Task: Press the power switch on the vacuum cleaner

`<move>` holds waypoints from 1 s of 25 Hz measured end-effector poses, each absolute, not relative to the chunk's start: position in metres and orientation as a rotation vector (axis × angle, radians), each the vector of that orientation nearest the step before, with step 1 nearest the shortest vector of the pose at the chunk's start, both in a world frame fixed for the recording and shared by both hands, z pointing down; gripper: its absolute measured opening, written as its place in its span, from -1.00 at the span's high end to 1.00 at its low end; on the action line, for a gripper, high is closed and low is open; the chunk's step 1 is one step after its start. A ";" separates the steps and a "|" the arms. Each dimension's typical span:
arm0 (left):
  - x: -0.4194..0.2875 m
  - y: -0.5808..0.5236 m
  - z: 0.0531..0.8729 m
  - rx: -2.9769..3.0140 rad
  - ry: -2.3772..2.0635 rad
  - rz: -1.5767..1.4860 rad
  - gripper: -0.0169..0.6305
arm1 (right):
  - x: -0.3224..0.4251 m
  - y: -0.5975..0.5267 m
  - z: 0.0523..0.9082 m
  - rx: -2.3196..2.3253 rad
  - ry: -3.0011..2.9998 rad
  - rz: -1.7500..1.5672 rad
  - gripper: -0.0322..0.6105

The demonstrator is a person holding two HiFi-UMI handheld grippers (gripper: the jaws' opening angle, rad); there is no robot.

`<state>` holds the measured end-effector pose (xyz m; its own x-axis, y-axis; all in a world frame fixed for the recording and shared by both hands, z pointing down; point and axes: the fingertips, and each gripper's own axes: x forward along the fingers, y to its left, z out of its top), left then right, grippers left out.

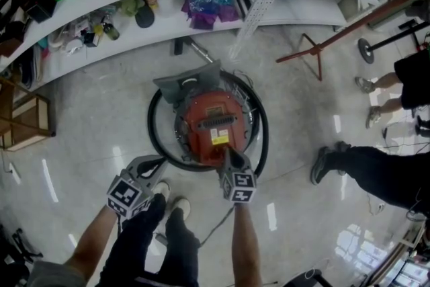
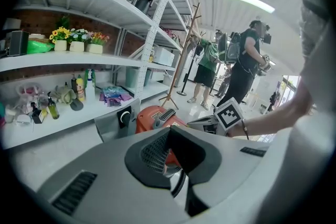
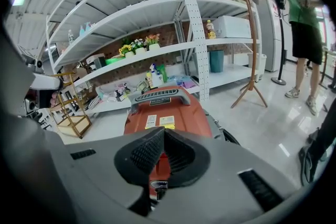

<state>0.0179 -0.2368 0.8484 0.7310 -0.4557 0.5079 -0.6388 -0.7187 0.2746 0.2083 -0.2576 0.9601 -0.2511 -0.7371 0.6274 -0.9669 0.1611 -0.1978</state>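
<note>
- On the glossy pale floor (image 1: 87, 111), at the picture's centre, sits the vacuum cleaner (image 1: 211, 119): a round red plastic drum with a ribbed grey handle (image 3: 157, 96), ringed by a black hose (image 1: 154, 138).
- The right tool (image 1: 230, 158), jaws together and empty, meets the drum's 6 o'clock edge; pressing looks to be in hand.
- The switch is too small to make out; a short, firm push seems needed.
- The left tool (image 1: 149, 168), jaws together and empty, hangs at 8 o'clock, just beside the hose.

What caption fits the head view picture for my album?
Right tool tip over the red vacuum cleaner, left tool held beside its black hose.
</note>
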 end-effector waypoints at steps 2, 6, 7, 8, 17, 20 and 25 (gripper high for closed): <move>0.019 -0.236 0.849 2.497 -0.835 0.574 0.92 | 0.206 -0.261 0.959 1.618 -2.064 0.807 0.87; 0.020 -0.235 0.852 2.494 -0.832 0.580 0.92 | 0.210 -0.260 0.968 1.618 -2.046 0.798 0.87; 0.019 -0.236 0.852 2.493 -0.833 0.579 0.92 | 0.209 -0.261 0.967 1.621 -2.049 0.802 0.87; 0.019 -0.237 0.851 2.492 -0.834 0.578 0.92 | 0.208 -0.262 0.964 1.622 -2.052 0.804 0.87; 0.024 -0.240 0.851 2.488 -0.822 0.574 0.92 | 0.216 -0.263 0.972 1.633 -2.014 0.789 0.86; 0.024 -0.240 0.853 2.486 -0.822 0.578 0.92 | 0.215 -0.264 0.968 1.638 -2.021 0.777 0.86; 0.022 -0.240 0.853 2.482 -0.823 0.579 0.92 | 0.212 -0.263 0.966 1.627 -2.010 0.732 0.86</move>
